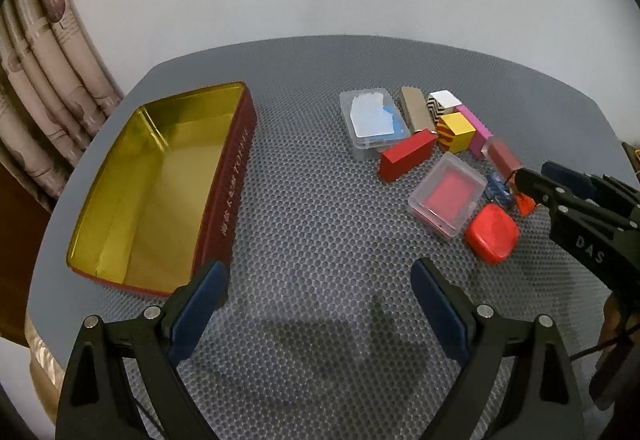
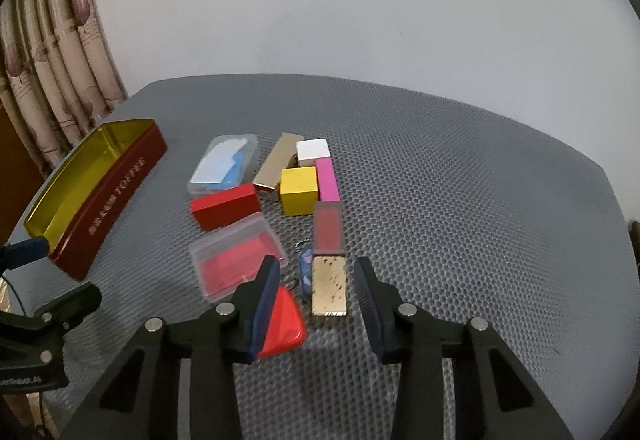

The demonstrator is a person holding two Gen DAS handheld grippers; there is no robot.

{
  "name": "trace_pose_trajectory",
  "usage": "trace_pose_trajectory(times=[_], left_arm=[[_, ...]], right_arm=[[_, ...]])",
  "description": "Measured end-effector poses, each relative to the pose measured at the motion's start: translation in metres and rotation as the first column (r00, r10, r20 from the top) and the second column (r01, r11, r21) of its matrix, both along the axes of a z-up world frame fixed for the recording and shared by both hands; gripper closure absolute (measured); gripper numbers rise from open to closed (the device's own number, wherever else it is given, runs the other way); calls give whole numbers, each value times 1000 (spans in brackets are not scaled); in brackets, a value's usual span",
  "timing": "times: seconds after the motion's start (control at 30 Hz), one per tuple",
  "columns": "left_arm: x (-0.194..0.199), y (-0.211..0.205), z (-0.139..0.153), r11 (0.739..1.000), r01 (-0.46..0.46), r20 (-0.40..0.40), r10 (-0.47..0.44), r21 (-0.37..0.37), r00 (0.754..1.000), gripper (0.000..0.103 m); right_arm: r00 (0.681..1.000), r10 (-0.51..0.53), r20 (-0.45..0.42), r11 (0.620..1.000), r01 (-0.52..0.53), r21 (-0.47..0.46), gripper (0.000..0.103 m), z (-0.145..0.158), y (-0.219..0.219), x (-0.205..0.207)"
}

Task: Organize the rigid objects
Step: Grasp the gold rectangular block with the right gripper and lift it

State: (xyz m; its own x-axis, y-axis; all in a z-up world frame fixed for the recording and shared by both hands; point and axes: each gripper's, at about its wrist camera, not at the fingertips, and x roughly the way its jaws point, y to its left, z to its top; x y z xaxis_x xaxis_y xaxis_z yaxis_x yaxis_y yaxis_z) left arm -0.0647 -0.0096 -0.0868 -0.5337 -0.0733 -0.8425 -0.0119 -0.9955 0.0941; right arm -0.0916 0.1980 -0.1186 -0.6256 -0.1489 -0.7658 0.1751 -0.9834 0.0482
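Between our right gripper (image 2: 316,288)'s parted, empty jaws lies the gold-capped bar (image 2: 329,290), long axis pointing away; left gripper (image 1: 316,304) gapes idle, farther off.

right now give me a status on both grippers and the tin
Left gripper open, empty, over bare mat. Right gripper open, straddling gold-capped red bar, pads not touching. Tin empty. Red rounded case crowds the right gripper's left finger.

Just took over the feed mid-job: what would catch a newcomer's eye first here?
The open red tin with its empty gold interior, on the mat's left. Right of it, a cluster of small bright items, notably the yellow cube and red block. The right gripper hovers open around a gold-based lipstick.
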Motion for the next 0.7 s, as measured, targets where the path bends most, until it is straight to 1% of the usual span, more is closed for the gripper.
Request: trace_pose_trajectory(times=[0.07,0.23,0.4,0.5,0.57,0.67,0.7], left_arm=[[-4,2,-4,1000,4,8,-4,-6,1000,11],[-12,10,-10,999,35,13,-35,-17,999,11],[-23,20,-15,997,79,12,-79,-19,997,11],[-31,26,-17,993,113,8,-113,-26,994,11],[-36,30,-19,990,139,9,-139,-22,990,11],[-43,36,-22,981,194,19,-194,8,981,11],[-46,39,-23,974,227,22,-227,24,974,11]], right_arm=[[1000,-4,5,1000,4,4,65,-5,2,-5],[1000,2,22,1000,-1,-10,76,-19,4,-18],[999,16,30,1000,-16,-14,83,-31,4,-23],[1000,20,8,1000,-20,-12,83,-32,3,-23],[1000,0,0,1000,0,-15,83,-33,7,-23],[999,-47,-14,999,46,-16,83,-32,19,-23],[998,-67,-19,998,67,-10,83,-33,25,-23]])
